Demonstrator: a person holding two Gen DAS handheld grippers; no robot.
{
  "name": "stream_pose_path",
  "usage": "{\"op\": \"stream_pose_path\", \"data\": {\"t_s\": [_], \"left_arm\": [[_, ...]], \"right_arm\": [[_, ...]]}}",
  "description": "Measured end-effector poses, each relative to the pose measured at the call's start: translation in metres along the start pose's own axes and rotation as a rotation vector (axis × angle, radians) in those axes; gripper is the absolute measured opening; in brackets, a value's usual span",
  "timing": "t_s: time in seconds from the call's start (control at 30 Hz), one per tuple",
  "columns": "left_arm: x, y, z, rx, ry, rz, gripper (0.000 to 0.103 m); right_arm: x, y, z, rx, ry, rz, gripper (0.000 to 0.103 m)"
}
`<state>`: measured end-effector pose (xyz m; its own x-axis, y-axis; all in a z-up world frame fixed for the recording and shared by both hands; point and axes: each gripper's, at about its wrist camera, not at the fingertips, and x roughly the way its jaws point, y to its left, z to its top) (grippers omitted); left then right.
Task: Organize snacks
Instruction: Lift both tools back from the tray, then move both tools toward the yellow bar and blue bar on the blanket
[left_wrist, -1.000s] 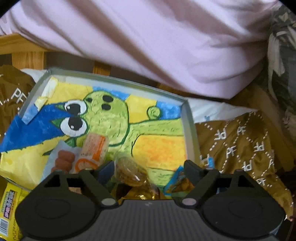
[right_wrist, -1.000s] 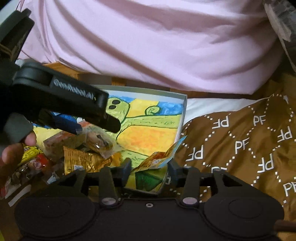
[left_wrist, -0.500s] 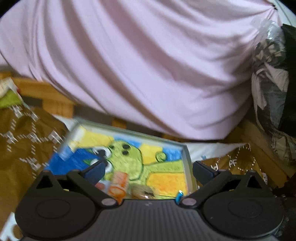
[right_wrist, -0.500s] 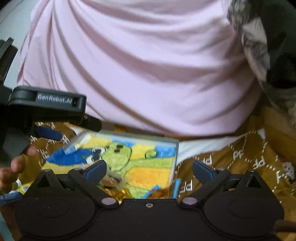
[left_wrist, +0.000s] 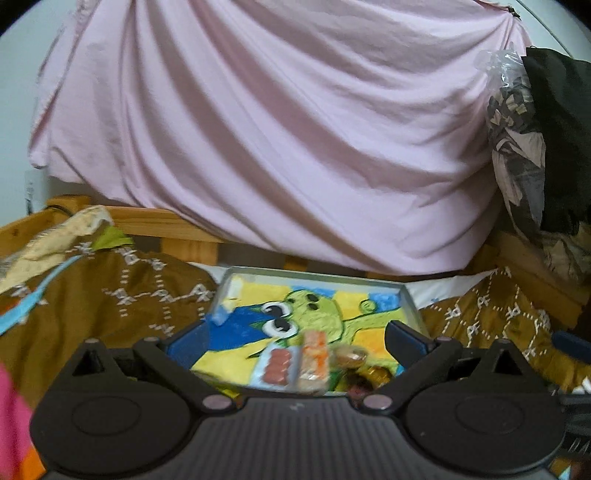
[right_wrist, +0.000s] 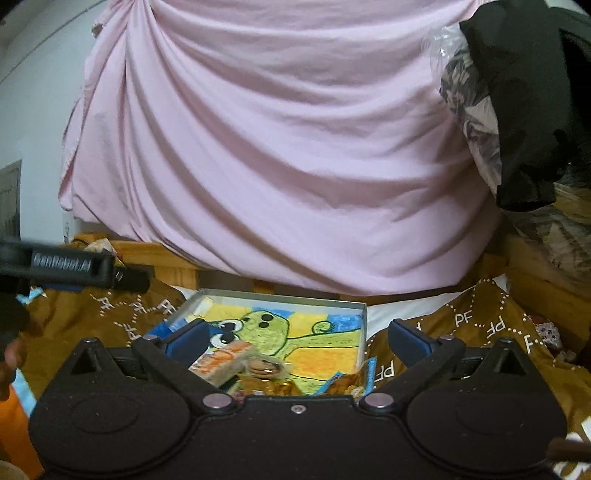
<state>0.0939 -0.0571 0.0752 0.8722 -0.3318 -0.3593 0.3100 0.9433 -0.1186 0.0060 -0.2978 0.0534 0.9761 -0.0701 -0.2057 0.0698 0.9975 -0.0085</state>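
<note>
We hold the left gripper (left_wrist: 295, 339) with its jaws spread wide, having just been opening, and nothing sits between them. The right gripper (right_wrist: 297, 341) is likewise wide apart after opening, empty. The snacks (left_wrist: 308, 360) lie bunched at the near end of the shallow tray (left_wrist: 314, 275), on its green cartoon drawing. One blue-edged packet (right_wrist: 354, 382) leans at the tray's near right corner. The tray rests on a brown patterned blanket (right_wrist: 476, 325), with a pink sheet (left_wrist: 277, 129) hanging behind it.
</note>
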Motion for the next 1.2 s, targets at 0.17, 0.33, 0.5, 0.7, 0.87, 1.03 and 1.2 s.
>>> {"op": "stream_pose_path", "data": {"t_s": [0.17, 0.33, 0.5, 0.7, 0.87, 1.03, 1.2], "left_arm": [[-0.031, 0.018, -0.016, 0.004, 0.031, 0.014, 0.103], [-0.054, 0.030, -0.023, 0.010, 0.057, 0.024, 0.103], [-0.070, 0.038, -0.037, 0.018, 0.115, 0.038, 0.103], [-0.076, 0.052, -0.058, -0.058, 0.222, 0.101, 0.103], [-0.076, 0.059, -0.065, -0.041, 0.273, 0.173, 0.103], [-0.074, 0.063, -0.065, -0.033, 0.313, 0.195, 0.103], [-0.066, 0.067, -0.067, -0.039, 0.374, 0.196, 0.103]], "right_arm": [[-0.025, 0.014, -0.004, 0.000, -0.016, -0.002, 0.102], [-0.042, 0.025, -0.011, 0.006, 0.010, 0.014, 0.102], [-0.051, 0.034, -0.018, 0.020, 0.070, 0.040, 0.102], [-0.060, 0.044, -0.026, 0.050, 0.127, 0.037, 0.102], [-0.059, 0.052, -0.033, 0.052, 0.186, 0.021, 0.102], [-0.055, 0.067, -0.041, 0.006, 0.241, 0.030, 0.102], [-0.046, 0.082, -0.049, -0.059, 0.295, 0.050, 0.102]]}}
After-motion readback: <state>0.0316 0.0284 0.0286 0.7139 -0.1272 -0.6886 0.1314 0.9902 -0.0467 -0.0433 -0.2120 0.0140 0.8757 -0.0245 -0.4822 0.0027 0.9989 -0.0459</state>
